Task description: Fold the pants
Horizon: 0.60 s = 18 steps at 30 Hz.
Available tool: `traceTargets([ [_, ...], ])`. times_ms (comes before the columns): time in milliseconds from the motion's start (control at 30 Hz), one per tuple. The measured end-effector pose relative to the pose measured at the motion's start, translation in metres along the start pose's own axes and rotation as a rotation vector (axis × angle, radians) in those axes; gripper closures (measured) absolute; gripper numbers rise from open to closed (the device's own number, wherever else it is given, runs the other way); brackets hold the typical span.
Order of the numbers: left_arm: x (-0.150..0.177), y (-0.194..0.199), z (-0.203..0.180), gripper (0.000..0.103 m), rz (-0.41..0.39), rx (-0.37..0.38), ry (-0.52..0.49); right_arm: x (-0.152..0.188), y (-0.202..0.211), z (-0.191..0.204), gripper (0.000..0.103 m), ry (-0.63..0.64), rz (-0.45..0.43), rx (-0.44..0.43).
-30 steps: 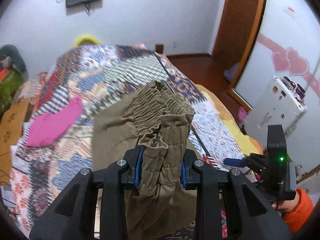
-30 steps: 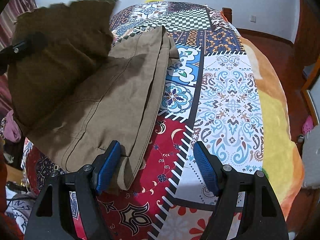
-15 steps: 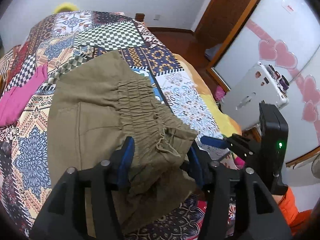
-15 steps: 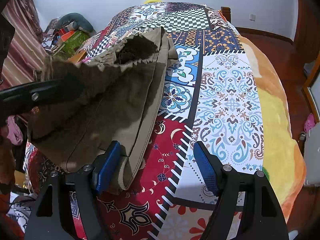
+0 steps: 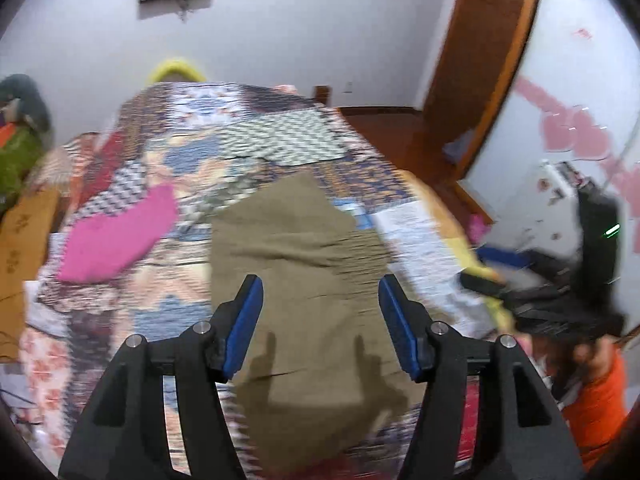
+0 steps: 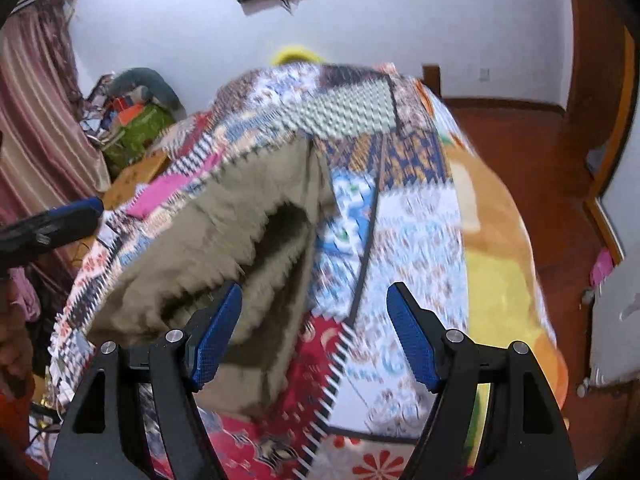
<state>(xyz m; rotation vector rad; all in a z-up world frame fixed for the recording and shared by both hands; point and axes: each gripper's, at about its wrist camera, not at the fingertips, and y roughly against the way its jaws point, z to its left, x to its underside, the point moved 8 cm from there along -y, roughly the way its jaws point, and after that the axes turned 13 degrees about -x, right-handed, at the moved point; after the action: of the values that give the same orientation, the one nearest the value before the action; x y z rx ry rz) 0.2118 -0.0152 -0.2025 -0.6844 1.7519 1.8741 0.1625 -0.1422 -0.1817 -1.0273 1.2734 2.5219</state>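
The olive-brown pants (image 5: 304,280) lie folded over on the patchwork bedspread (image 5: 168,304). Their gathered elastic waistband is on the right side in the left wrist view. My left gripper (image 5: 320,320) hovers above them with its jaws opening and nothing between the blue pads. In the right wrist view the same pants (image 6: 224,248) are a rumpled heap at the left, the waistband gaping. Just right of that heap, my right gripper (image 6: 314,336) hangs open and empty over the bedspread (image 6: 404,248). The other gripper (image 6: 52,224) shows at the left edge.
A pink garment (image 5: 120,236) lies on the bed to the left of the pants. Cluttered bags (image 6: 140,120) stand beside the bed at the far left. A wooden door (image 5: 488,60) and a white appliance (image 5: 560,188) are at the right. An orange sleeve (image 5: 596,400) holds the right gripper.
My left gripper has let go of the waistband, which dropped onto the folded pants, and has pulled back. My right gripper has risen and tilted up, still open.
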Motion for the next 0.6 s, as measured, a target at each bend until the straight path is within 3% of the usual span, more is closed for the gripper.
traceTargets([
  [133,0.019,-0.017,0.03,0.043,0.045,-0.069,-0.002,-0.014,-0.012,0.025,0.031,0.051,-0.009,-0.04],
  [367,0.074,-0.047,0.035,0.043,0.161,-0.067,-0.023,0.011,-0.053,0.037,0.031,0.062,0.097,-0.059],
  [467,0.091,-0.055,0.027,0.041,0.176,-0.064,-0.041,0.033,-0.065,0.026,0.031,0.031,0.147,-0.047],
  [600,0.096,-0.058,0.025,0.034,0.155,-0.079,-0.043,0.046,-0.064,0.019,0.031,-0.018,0.14,-0.077],
])
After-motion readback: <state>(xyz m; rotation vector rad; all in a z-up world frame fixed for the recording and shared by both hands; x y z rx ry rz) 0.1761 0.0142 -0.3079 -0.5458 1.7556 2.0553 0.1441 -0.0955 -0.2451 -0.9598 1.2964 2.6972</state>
